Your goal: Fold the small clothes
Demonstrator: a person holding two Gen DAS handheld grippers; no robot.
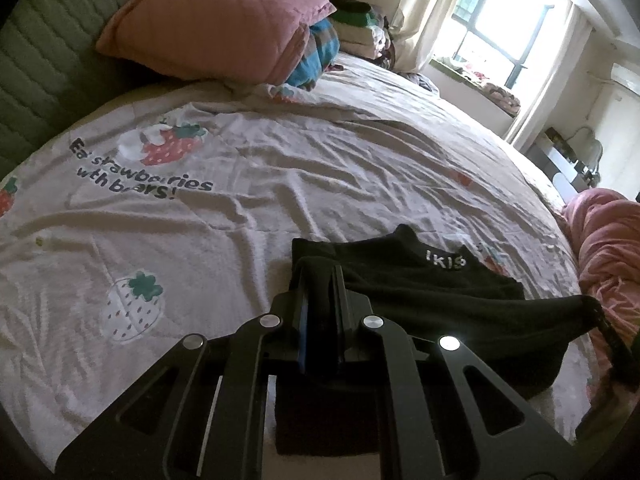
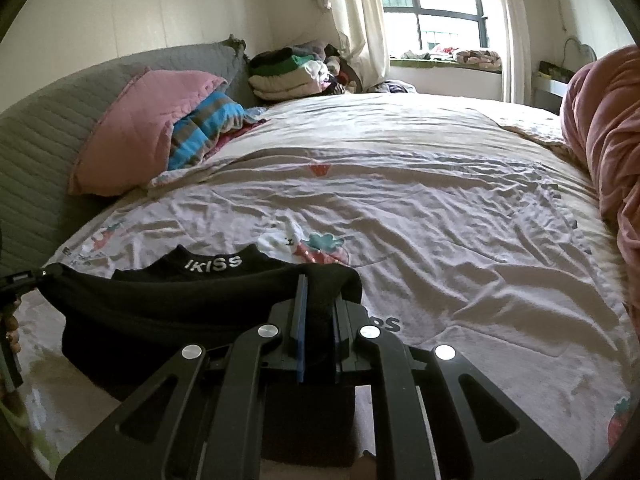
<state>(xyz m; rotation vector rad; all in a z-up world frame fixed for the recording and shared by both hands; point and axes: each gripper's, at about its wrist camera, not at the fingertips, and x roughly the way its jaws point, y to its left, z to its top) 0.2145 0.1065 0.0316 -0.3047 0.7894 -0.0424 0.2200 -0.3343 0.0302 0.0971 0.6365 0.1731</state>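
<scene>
A small black garment [image 1: 432,296] with white "IKISS" lettering on its band lies on the strawberry-print bed sheet [image 1: 240,208]. My left gripper [image 1: 320,280] is shut on its left edge and holds that edge folded up. My right gripper [image 2: 320,300] is shut on the garment's [image 2: 180,304] right edge. The edge between them is stretched and lifted over the lower layer. The right gripper also shows at the right edge of the left wrist view [image 1: 612,340], and the left gripper at the left edge of the right wrist view [image 2: 16,284].
A pink pillow [image 1: 216,20] and a blue striped cloth [image 1: 316,52] lie at the grey headboard [image 1: 40,64]. A pile of folded clothes [image 2: 292,72] sits in the far corner. A pink duvet [image 2: 608,152] is bunched along the bed's right side. The window [image 2: 432,4] is behind.
</scene>
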